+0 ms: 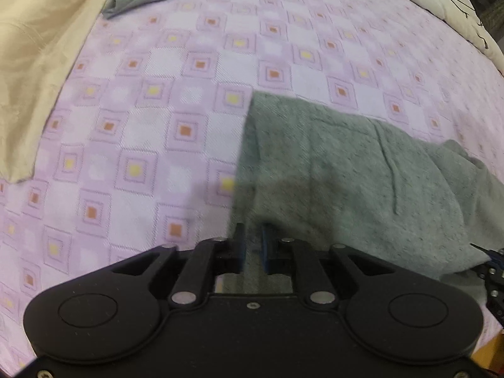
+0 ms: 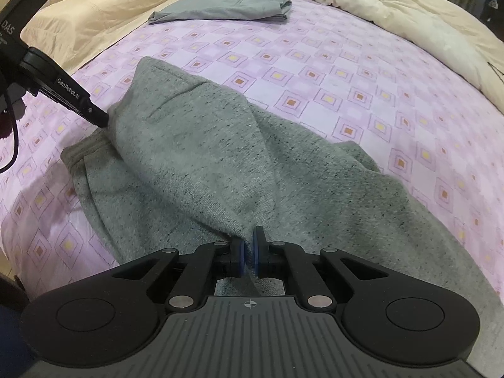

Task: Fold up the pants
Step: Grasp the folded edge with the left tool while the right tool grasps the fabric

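Grey speckled pants [image 2: 220,157] lie on the pink checked bedspread [image 2: 315,72], with one layer lifted and draped over the rest. My right gripper [image 2: 249,249] is shut on a raised fold of the pants at the near edge. My left gripper [image 1: 252,245] is shut on the pants' edge [image 1: 330,163]; in the right wrist view it [image 2: 100,119] holds the cloth's left edge above the waistband [image 2: 82,151]. The fabric spans between the two grippers.
A folded grey-blue garment [image 2: 226,6] lies at the far side of the bed. A beige pillow [image 1: 31,63] is on the left and a cream duvet [image 2: 409,15] is bunched at the far right. Bare bedspread lies beyond the pants.
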Available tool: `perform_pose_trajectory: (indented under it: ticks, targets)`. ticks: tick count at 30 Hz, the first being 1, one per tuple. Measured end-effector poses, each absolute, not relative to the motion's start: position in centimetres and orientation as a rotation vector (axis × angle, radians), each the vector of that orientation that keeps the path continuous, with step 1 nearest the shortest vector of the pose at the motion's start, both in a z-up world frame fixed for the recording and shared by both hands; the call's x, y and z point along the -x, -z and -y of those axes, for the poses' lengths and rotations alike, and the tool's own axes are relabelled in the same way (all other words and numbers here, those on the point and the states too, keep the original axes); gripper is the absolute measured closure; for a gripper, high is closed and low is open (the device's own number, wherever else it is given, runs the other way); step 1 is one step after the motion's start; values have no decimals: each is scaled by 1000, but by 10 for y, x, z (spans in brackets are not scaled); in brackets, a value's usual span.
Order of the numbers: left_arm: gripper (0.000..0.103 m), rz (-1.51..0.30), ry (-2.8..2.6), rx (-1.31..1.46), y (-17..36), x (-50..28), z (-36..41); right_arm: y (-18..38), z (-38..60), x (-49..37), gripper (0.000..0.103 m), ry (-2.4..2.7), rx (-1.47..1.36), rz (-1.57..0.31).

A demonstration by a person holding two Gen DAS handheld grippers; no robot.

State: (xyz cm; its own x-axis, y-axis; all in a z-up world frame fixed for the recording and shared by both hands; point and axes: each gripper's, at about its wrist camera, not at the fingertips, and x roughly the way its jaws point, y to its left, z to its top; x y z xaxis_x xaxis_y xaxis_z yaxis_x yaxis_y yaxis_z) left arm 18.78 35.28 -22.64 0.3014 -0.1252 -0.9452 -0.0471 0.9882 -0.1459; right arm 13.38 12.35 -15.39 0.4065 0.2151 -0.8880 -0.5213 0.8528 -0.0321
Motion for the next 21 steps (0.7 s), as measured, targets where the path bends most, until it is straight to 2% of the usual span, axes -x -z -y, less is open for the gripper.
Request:
perform_pose_trajectory:
  ticks: [1, 8, 21]
  targets:
    - [66, -1262, 50, 152, 228, -189, -353, 154, -123, -134, 98, -473, 323, -1058]
    - [66, -1278, 118, 86, 237, -197, -347, 155, -123, -134, 98, -473, 322, -1066]
    - [66, -1285, 219, 193, 238, -216, -355, 152, -120, -132, 98, -472, 329, -1062]
